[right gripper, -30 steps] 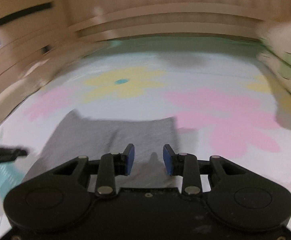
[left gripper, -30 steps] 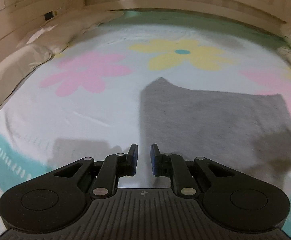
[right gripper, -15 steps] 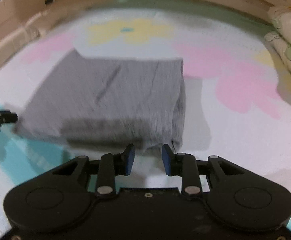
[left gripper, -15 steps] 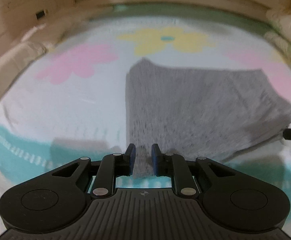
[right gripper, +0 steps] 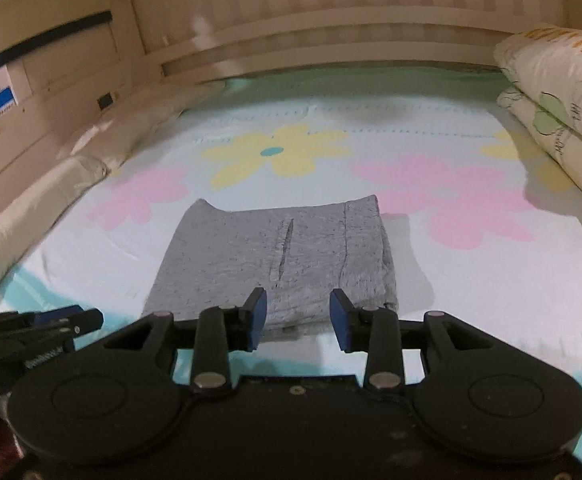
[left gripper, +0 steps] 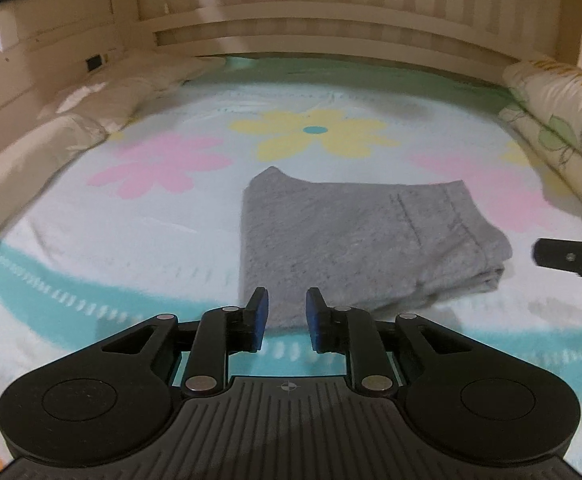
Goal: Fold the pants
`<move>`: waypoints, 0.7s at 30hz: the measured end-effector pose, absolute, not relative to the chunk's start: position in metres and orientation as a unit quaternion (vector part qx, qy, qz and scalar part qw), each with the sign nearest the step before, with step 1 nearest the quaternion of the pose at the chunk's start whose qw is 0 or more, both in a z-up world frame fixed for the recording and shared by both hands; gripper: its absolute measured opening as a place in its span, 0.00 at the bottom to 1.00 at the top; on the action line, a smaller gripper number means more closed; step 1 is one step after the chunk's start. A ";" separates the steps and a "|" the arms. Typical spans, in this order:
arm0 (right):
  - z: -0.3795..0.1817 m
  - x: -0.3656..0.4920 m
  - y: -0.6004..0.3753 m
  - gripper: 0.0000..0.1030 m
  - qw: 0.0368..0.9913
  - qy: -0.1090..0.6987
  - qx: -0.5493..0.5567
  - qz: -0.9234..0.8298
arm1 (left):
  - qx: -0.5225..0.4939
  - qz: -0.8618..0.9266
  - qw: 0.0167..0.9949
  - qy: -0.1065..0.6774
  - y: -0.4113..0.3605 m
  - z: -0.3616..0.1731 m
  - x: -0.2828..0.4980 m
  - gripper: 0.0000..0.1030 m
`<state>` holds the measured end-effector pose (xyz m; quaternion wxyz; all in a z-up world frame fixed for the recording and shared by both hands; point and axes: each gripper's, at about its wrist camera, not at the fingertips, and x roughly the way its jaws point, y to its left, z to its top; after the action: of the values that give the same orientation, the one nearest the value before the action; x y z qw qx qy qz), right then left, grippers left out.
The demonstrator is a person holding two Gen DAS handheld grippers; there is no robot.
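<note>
Bed: a sheet (left gripper: pixel 91 264) printed with pink and yellow flowers and a teal band covers the whole work surface; a headboard (left gripper: pixel 331 12) closes the far end, and a rolled quilt (right gripper: pixel 559 80) lies along the right side.

Pants: the grey pants (left gripper: pixel 355 240) lie near the middle of the sheet as a compact, roughly rectangular stack, several layers showing at the near right corner (a stitched seam and hem run across the top layer). The top face looks flat and the edges fairly square.

Left gripper: the left gripper (left gripper: pixel 284 314) hovers just short of the near left edge of the stack, its blue pads spread apart with nothing between them.

Right gripper: the right gripper (right gripper: pixel 298 318) sits at the near edge too, toward the right side, jaws spread wider and empty; neither tool touches the cloth.

Progress: judging by the layered bundle, the folding looks essentially done.

Left to do: at most a light tidy of the slightly bulging near right corner, or one more halving if a smaller packet is wanted.
</note>
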<state>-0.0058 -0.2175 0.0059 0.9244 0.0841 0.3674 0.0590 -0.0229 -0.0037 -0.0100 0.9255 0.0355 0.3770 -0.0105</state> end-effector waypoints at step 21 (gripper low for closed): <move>0.008 -0.034 -0.177 0.40 0.935 0.352 0.035 0.023 | 0.018 -0.011 0.925 0.379 -0.003 -0.005 -0.041 0.20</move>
<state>-0.0339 -0.1773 0.0076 0.9349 0.0351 0.3524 0.0229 -0.0413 -0.0028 -0.0050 0.9250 0.0180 0.3793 -0.0107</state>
